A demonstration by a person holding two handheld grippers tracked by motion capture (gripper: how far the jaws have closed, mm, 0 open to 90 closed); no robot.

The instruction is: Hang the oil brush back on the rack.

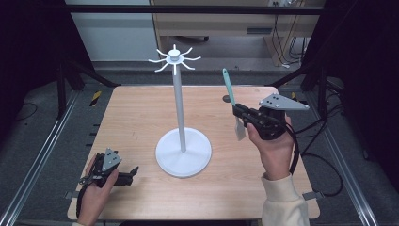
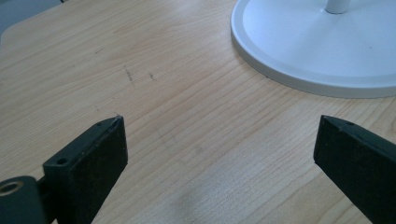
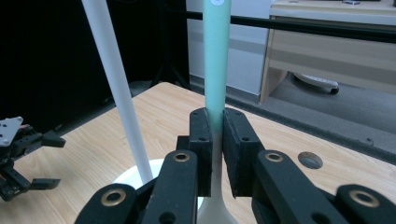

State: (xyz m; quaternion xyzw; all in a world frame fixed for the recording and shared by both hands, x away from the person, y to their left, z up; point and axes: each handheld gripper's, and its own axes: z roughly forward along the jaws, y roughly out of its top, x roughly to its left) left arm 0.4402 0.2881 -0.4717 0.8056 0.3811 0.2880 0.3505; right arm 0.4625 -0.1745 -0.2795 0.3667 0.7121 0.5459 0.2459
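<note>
In the high view, our right claw [image 1: 242, 115] sits at about three o'clock from the middle of the counter [image 1: 136, 108], raised above the wood, with its jaws pointing toward nine o'clock. They are clamped on a spatula [image 1: 232, 101] with a teal handle and a pale blade. The handle stands nearly upright, its tip toward twelve o'clock and leaning slightly toward eleven, and the blade hangs below the jaws toward six o'clock, off the counter. In the right gripper view, both pads [image 3: 201, 140] press flat on the spatula [image 3: 216, 70] just where the teal fades into the pale stem, and the handle rises straight up out of the grip.

The white hook stand [image 1: 180, 113] stands at the centre of the counter, its round base [image 1: 183, 153] flat on the wood and its thin pole upright, topped by a ring of curved hooks [image 1: 174, 59]. The spatula is near the pole, at its three o'clock, and apart from it, with its tip lower than the hooks.

Our left claw [image 1: 134, 172] rests at about seven o'clock on the counter. In the left gripper view, its jaws stand wide apart with bare wood between them, and the rim of the base [image 2: 308, 70] lies at one o'clock, just beyond them.
</note>
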